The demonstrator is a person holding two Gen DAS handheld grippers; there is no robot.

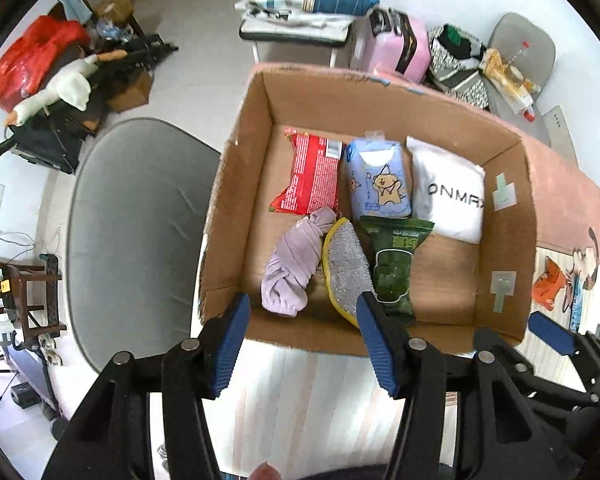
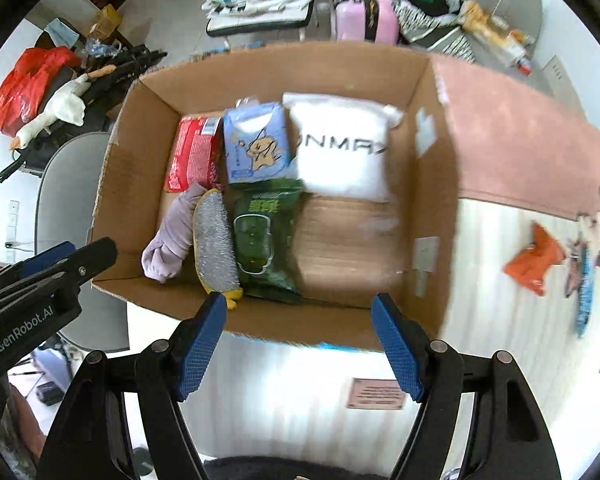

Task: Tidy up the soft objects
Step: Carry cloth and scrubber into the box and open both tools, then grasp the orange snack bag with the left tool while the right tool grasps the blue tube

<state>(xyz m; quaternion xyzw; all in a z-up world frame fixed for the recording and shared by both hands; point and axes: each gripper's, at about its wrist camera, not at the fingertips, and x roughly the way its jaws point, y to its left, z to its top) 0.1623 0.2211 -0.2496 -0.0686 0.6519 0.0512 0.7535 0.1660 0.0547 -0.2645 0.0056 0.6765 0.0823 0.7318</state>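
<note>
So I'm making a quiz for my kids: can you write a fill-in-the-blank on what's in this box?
1. The soft items lie inside a ____ box.
2. The white pack is printed with the letters ____.
3. Between the red pack and the white pack lies a ____ pack with a cartoon animal.
4. The purple cloth lies beside a silver sponge edged in ____.

Missing: cardboard; ONMAX; blue; yellow

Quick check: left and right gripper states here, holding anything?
Left hand-held gripper: open, holding nothing, above the brown cardboard box.
Right hand-held gripper: open, holding nothing.
</note>
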